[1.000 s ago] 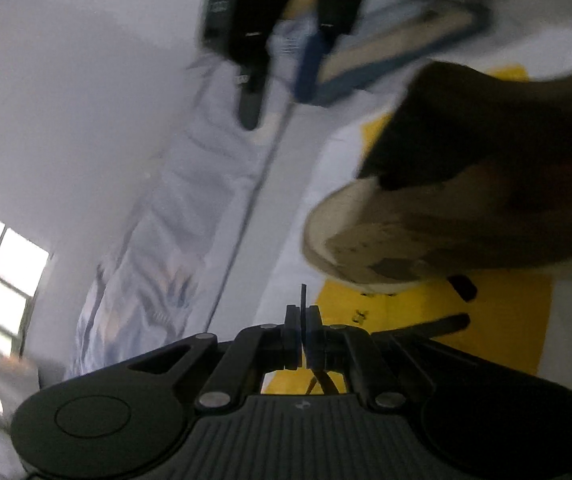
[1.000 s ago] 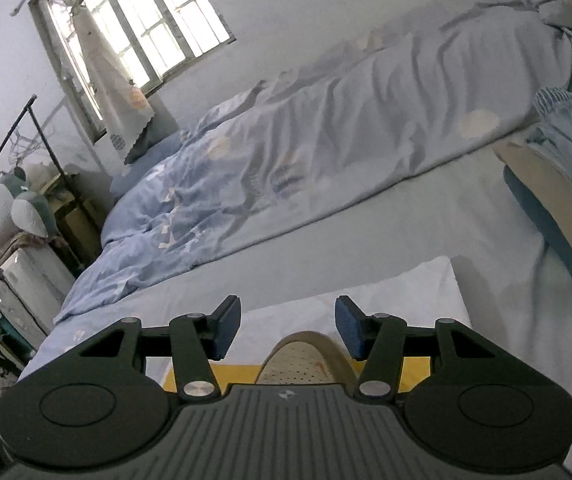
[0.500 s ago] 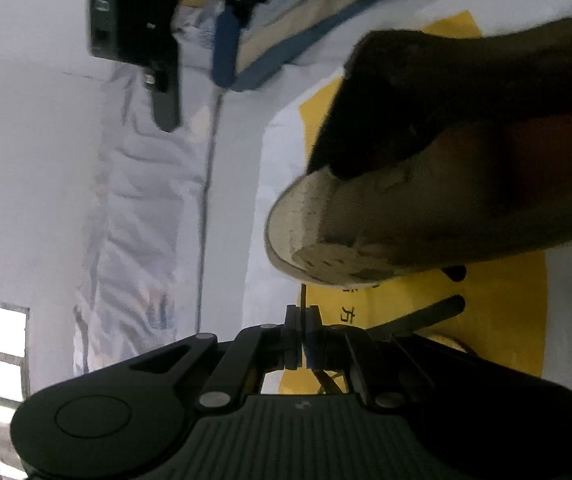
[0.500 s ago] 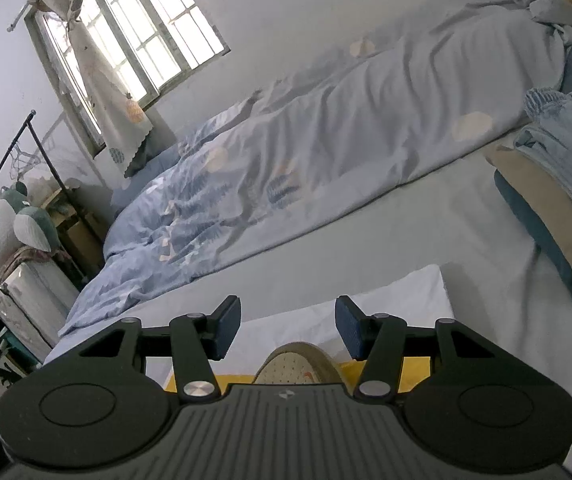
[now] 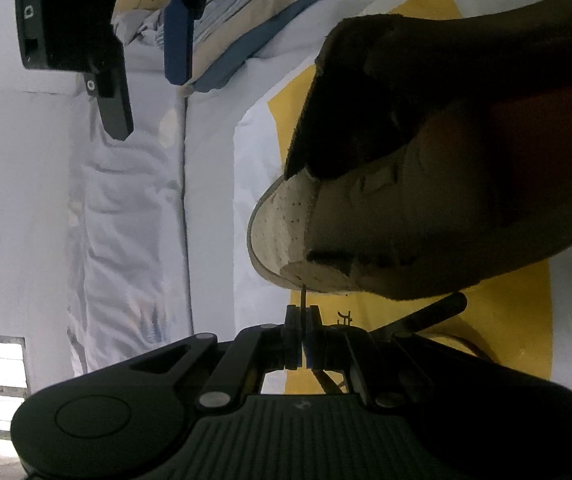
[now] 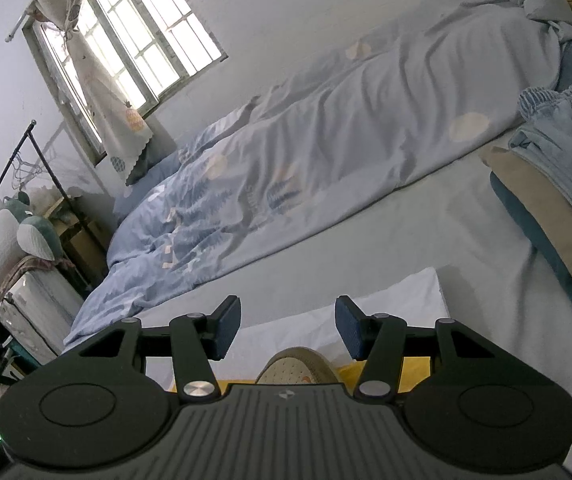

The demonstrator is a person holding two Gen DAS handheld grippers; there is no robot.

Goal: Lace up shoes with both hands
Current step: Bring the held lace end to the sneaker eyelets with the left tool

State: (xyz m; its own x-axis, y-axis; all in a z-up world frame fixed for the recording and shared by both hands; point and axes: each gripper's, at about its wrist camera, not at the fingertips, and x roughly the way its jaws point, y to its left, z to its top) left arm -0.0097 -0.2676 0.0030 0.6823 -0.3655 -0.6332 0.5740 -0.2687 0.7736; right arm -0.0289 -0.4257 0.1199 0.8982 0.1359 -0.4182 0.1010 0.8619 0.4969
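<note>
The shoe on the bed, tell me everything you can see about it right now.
The shoe is a beige low sneaker with a perforated toe cap and a pale rubber sole rim; its dark tongue or collar rises toward the top of the left wrist view. It rests on a yellow and white sheet laid over the bed. The left gripper, shut on a thin dark lace tip, sits just off the toe. The right gripper hovers open above the toe, not touching.

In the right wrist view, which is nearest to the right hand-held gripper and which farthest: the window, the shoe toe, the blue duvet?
1. Shoe toe: just below and between the open fingers of the right hand-held gripper.
2. Blue duvet: ahead, across the middle of the bed.
3. Window: upper left, on the far wall.
</note>
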